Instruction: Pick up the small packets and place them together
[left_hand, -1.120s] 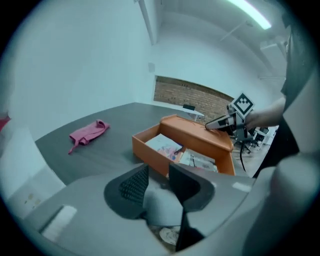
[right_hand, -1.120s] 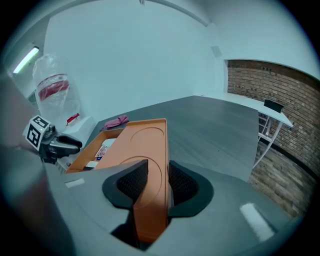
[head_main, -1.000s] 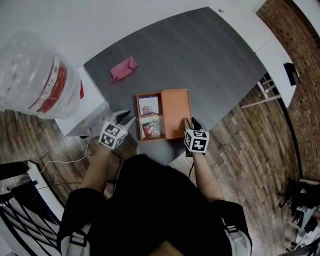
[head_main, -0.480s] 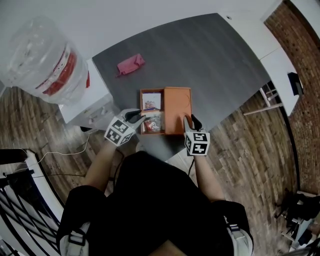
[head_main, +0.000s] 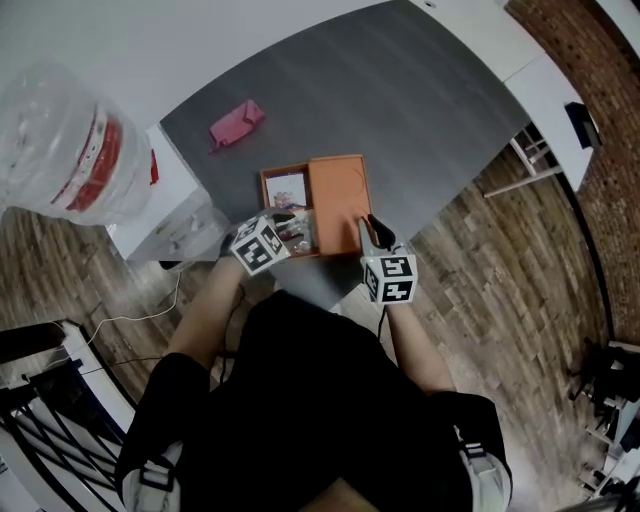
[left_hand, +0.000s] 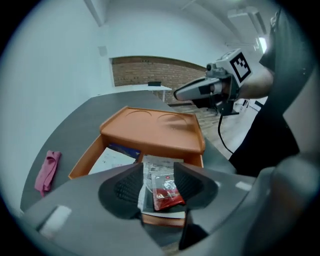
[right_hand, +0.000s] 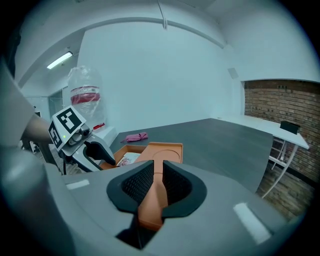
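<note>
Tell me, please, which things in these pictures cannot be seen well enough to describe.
- Red packet: its print is too small and blurred in the left gripper view.
- Orange box: the orange lid covers its right part in every view.
- Pink item: too small in the head view to identify.
- Clear bag: cut off by the head view's left edge, and its contents are blurred.
</note>
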